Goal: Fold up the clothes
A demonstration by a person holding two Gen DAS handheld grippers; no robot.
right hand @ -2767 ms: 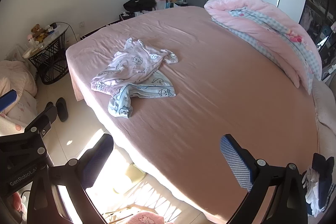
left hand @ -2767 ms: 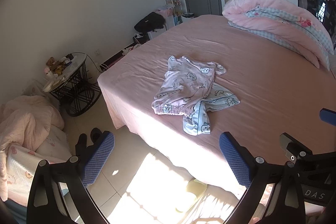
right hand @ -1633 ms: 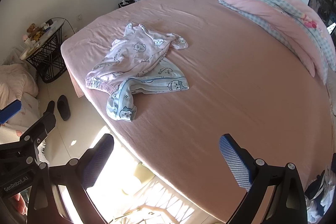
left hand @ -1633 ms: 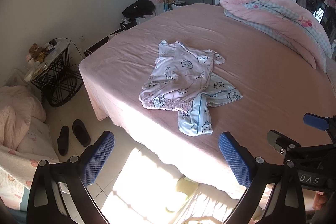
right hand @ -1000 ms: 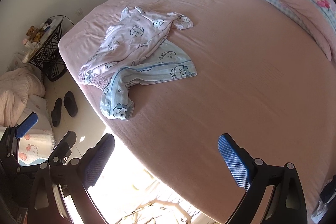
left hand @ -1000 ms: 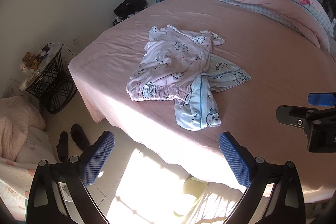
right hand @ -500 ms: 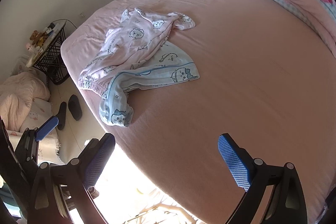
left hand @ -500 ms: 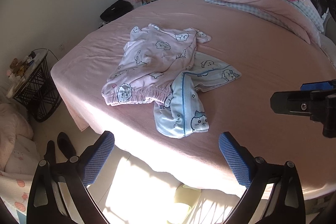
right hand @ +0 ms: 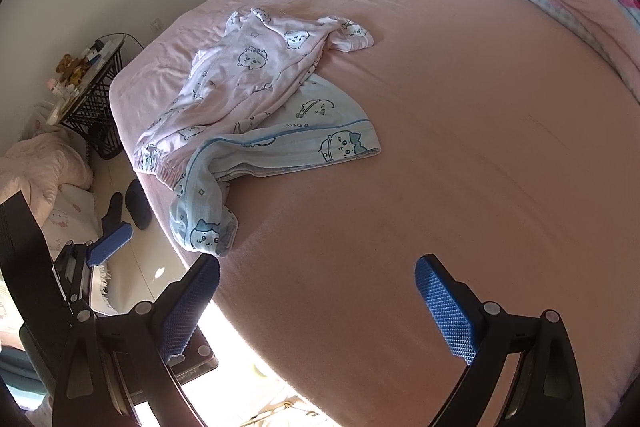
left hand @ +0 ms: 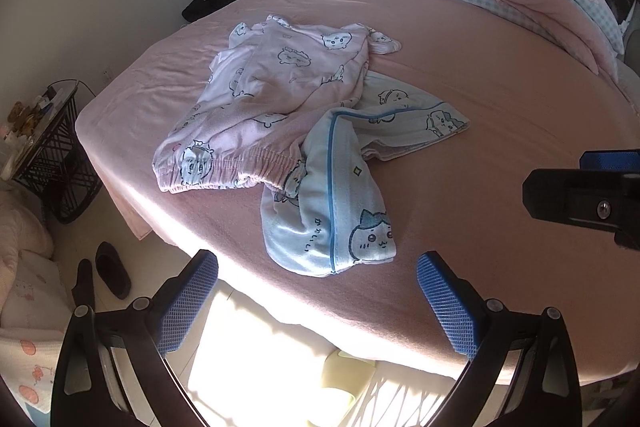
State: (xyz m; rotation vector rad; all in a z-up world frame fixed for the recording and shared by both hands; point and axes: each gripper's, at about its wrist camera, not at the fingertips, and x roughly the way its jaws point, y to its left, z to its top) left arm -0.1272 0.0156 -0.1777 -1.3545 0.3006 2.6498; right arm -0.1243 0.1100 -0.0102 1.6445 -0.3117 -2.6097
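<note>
Pink pajamas (left hand: 276,95) near the bed (left hand: 500,99) edge, bare sheet rightward; both grippers' fingers (left hand: 188,301) wide apart, empty.

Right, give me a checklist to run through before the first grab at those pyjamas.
1. Left tool open, holding nothing: ok.
2. Right tool open, holding nothing: ok.
3. Pink garment separated from the blue garment: not ok, pink overlaps blue.
4. Garments flat: not ok, both rumpled.
5. Bare bed beside them for folding: ok.
6. Blue garment fully on the bed: ok, near the edge.
</note>
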